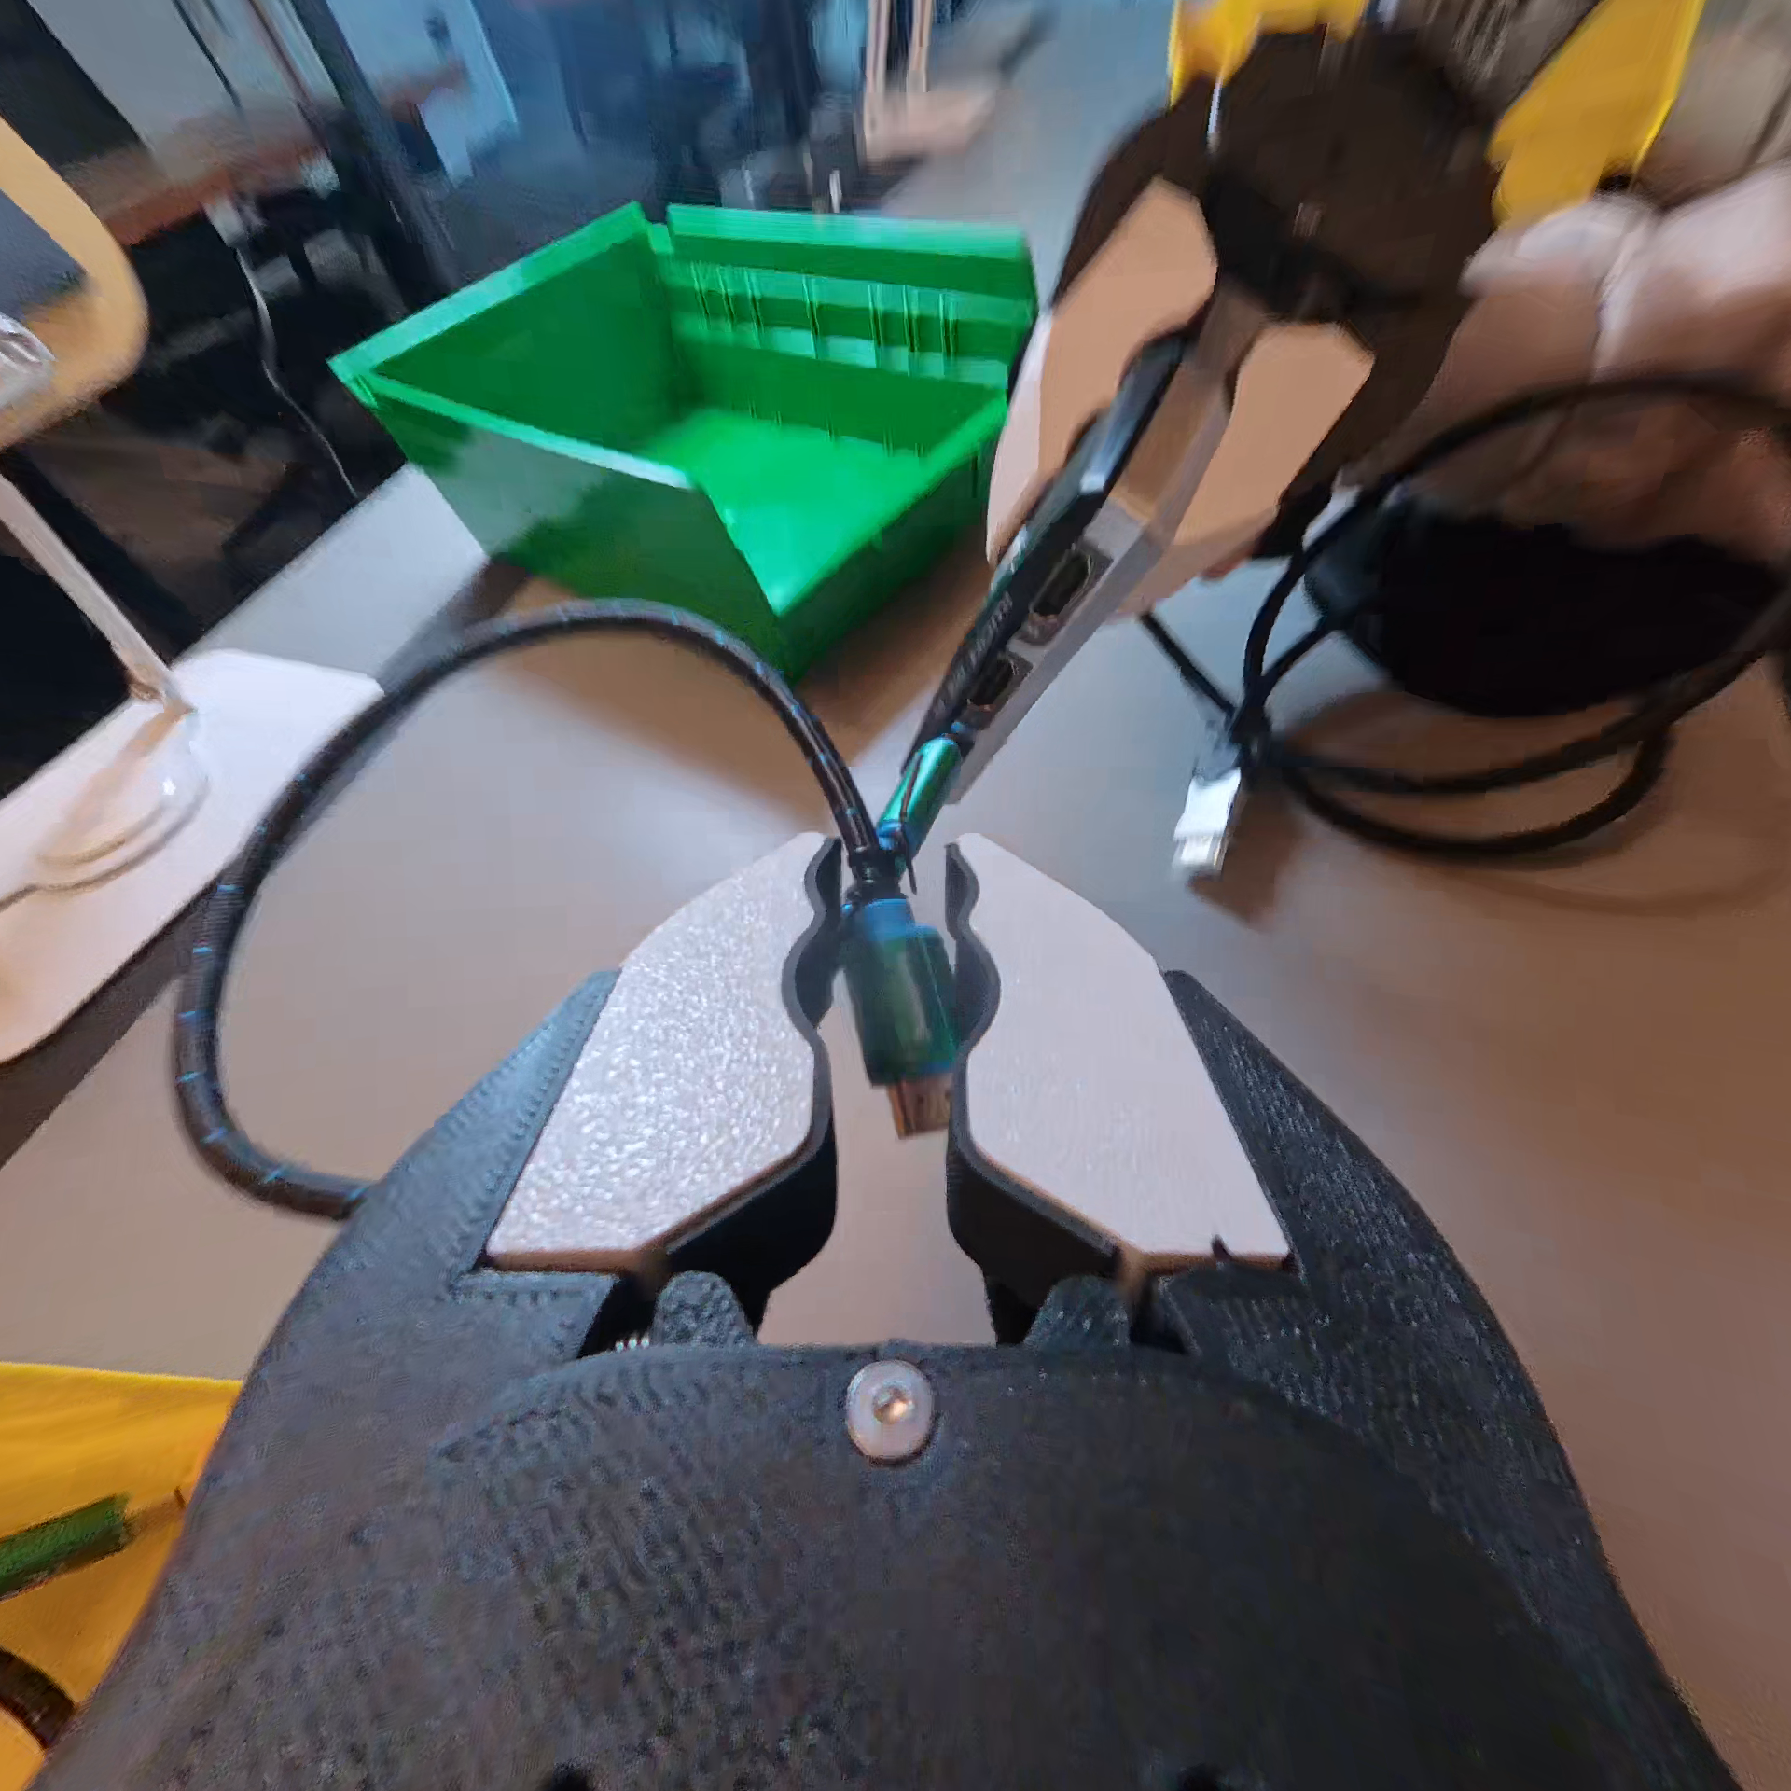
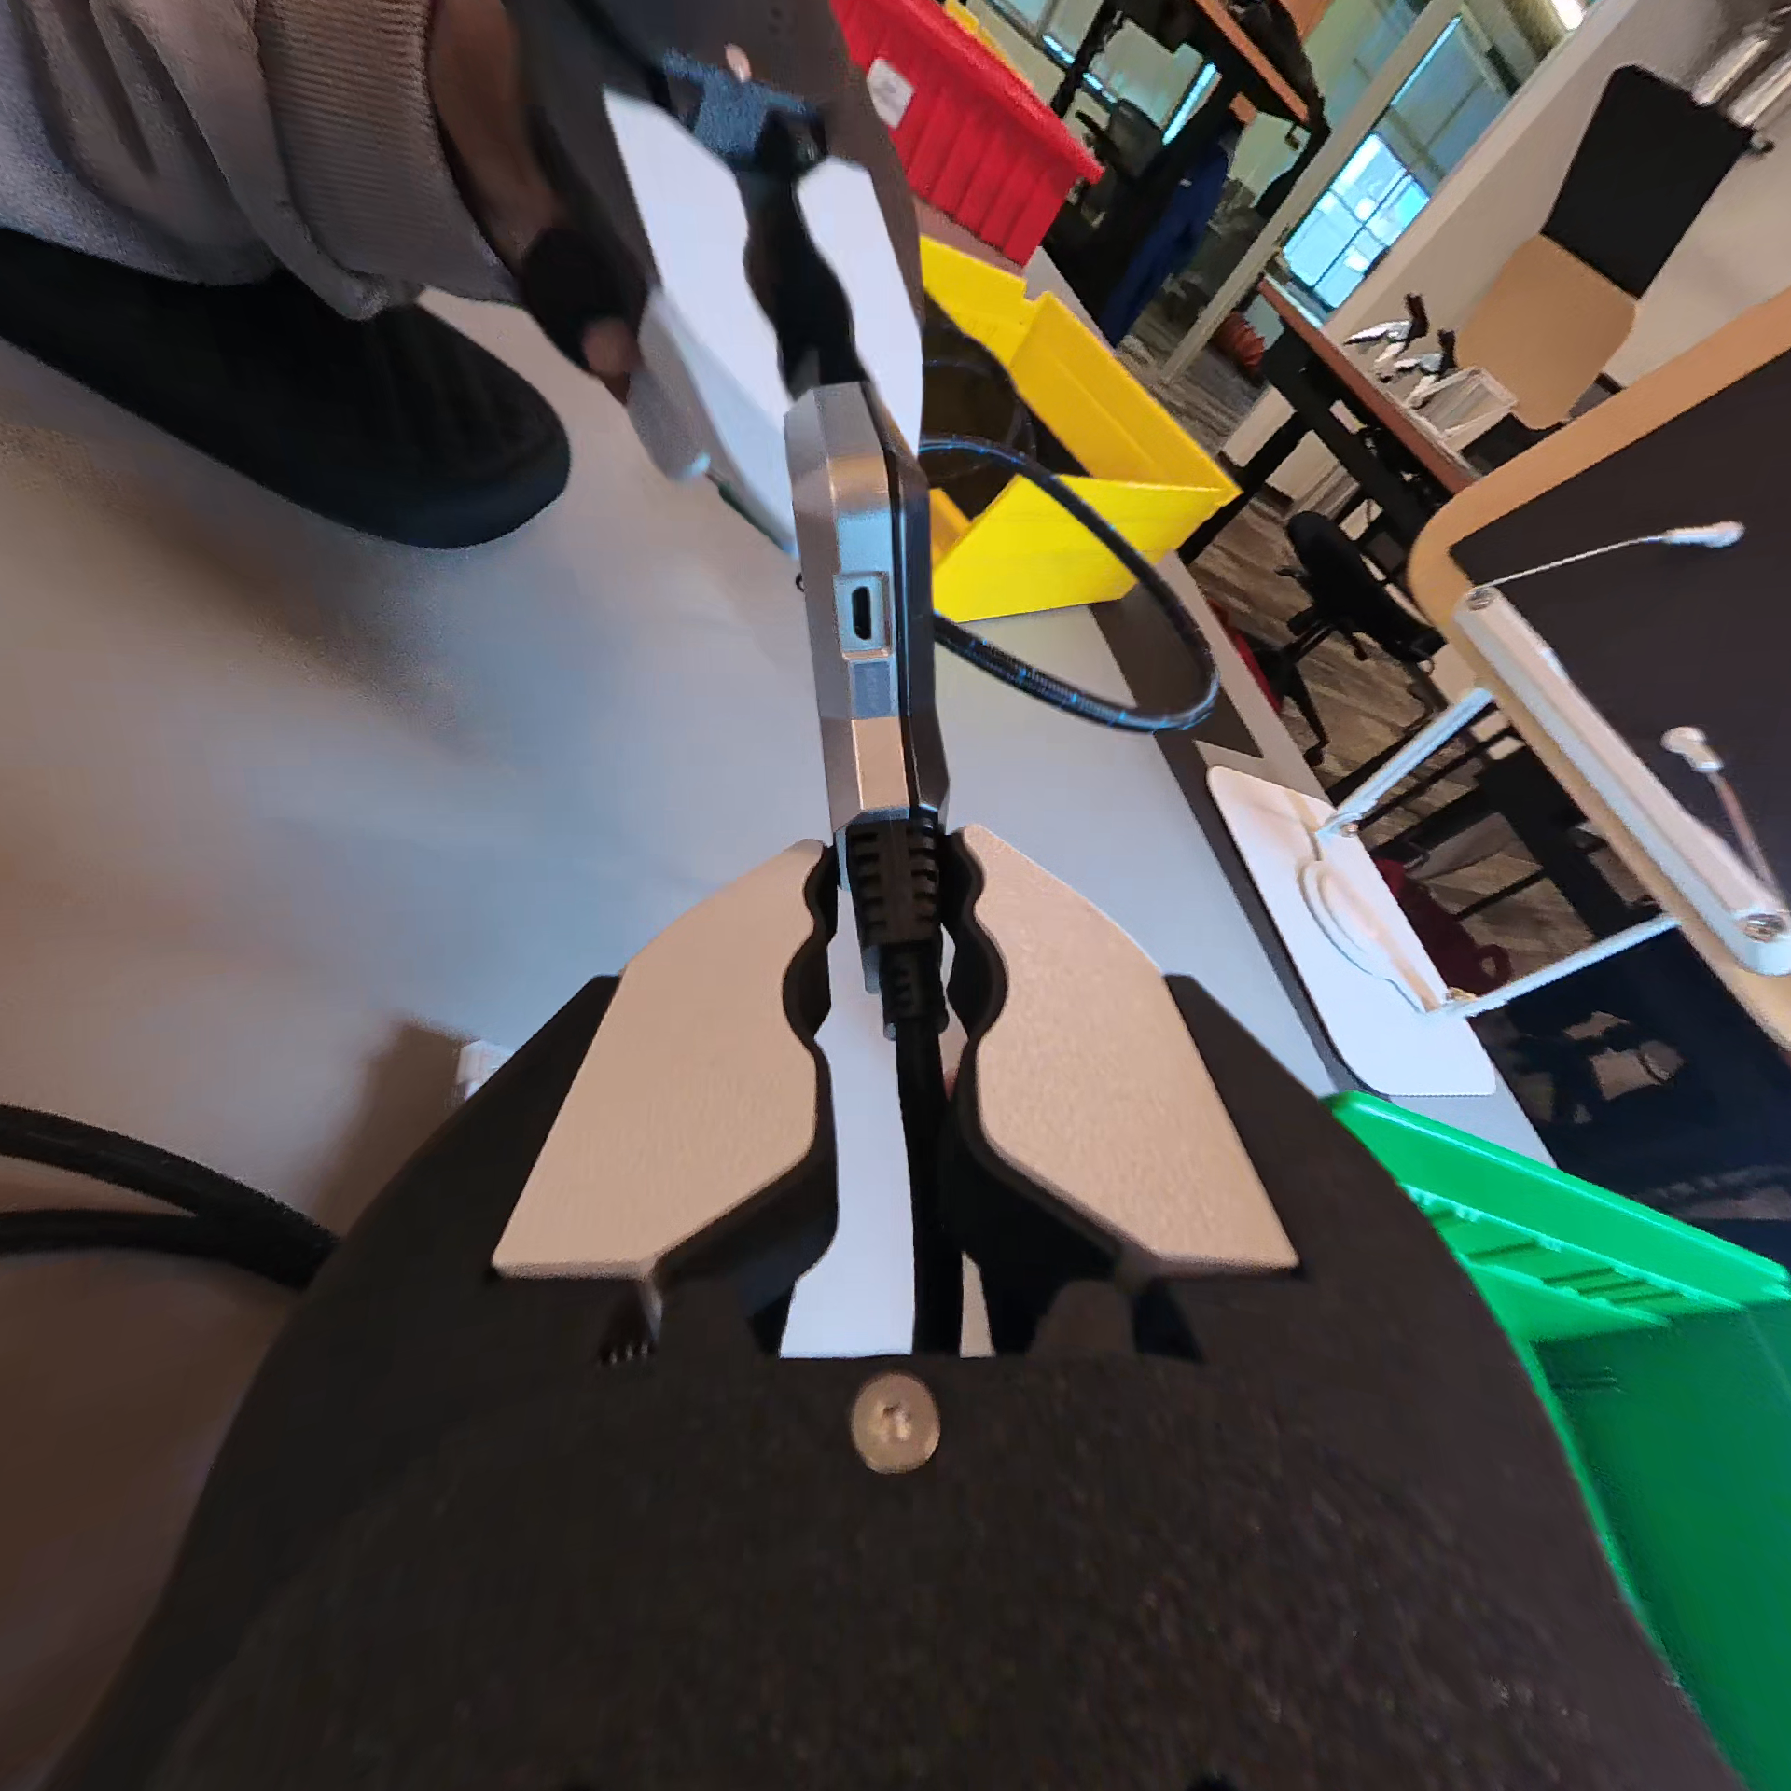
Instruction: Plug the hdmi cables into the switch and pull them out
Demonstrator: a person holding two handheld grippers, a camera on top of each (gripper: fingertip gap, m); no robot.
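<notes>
The left gripper [image 1: 892, 955] is clamped on a green cable plug [image 1: 899, 1008], its tip pointing toward six o'clock. At one o'clock, above the table [image 1: 601, 872], the right gripper [image 2: 892, 930] pinches the switch [image 2: 863, 601] by its black cable end.

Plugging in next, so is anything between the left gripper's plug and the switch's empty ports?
Yes: another green plug, already in the switch's nearest port, sits between the held plug and the two empty ports.

Held between the left gripper [image 1: 896, 979] fingers: a plug [image 1: 899, 998], its cable [image 1: 252, 930] looping left. Ahead, another plug [image 1: 926, 787] seated in the switch [image 1: 1042, 601]. Behind, a bin [image 1: 678, 426] on the table [image 1: 581, 824].
</notes>
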